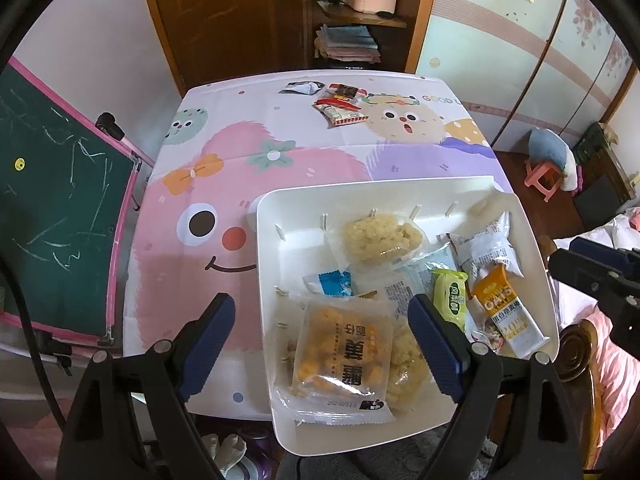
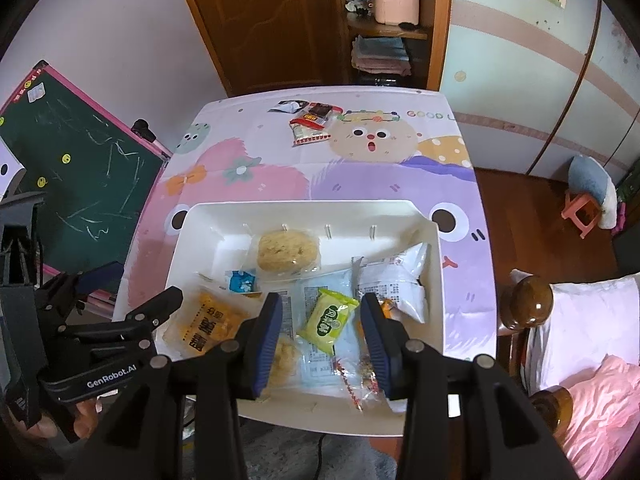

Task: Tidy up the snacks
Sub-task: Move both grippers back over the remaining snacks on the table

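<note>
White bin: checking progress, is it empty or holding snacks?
Holding snacks: the white bin contains several packets, including a green packet.

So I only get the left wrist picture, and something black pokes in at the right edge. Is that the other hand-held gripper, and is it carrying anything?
Observer: Yes. The right hand-held gripper is open and empty, hovering over the green packet in the white tray.
Visitor: Who holds the left one?
Observer: A bare hand. Its fingers show under the left hand-held gripper, whose side reads GenRobot.AI.
Visitor: Anything on the cloth past the tray's right side?
Observer: A big cartoon eye printed on the purple part of the tablecloth.
</note>
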Demonstrator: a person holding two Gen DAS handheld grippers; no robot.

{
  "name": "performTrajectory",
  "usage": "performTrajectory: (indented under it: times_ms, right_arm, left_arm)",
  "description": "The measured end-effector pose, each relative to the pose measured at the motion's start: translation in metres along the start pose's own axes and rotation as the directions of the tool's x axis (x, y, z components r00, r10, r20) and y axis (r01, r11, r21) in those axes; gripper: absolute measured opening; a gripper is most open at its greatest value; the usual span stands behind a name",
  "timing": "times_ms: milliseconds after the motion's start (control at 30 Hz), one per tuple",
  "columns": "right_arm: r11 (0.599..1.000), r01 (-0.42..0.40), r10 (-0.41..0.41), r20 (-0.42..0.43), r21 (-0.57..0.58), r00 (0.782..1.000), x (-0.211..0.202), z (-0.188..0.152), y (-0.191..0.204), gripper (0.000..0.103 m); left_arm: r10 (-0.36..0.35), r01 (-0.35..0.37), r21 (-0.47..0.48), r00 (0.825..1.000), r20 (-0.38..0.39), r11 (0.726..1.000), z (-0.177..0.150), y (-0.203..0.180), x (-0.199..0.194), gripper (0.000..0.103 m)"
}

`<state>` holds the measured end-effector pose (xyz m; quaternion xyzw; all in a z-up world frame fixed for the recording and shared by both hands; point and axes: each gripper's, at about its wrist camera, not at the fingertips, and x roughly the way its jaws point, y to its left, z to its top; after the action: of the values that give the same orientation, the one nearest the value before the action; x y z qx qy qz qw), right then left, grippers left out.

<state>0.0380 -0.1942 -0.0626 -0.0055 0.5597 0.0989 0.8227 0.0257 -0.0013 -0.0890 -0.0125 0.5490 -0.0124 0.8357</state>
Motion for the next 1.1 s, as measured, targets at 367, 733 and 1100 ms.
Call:
performTrajectory:
  times_ms: [367, 733, 1100]
  right_arm:
    - [0.998, -0.058, 0.059, -0.03, 0.029, 0.998, 0.015, 0.021, -0.001, 0.041]
    - [0.998, -0.059, 0.059, -0.006, 0.02, 0.998, 0.024, 0.077, -0.004, 0.041]
    - [0.997, -0.068, 0.067, 0.054, 0.019, 0.996, 0.031, 0.158, -0.011, 0.046]
  left_arm:
    - [-0.004, 0.005, -0.002, 0.999, 0.054, 1.0, 0.026, 0.006, -0.005, 0.087]
    - [0.005, -0.009, 0.034, 0.994, 0.105, 0.999, 0.081, 0.006, -0.003, 0.087]
    - [0.013, -0.024, 0.074, 0.99, 0.14, 0.997, 0.139, 0.006, 0.008, 0.087]
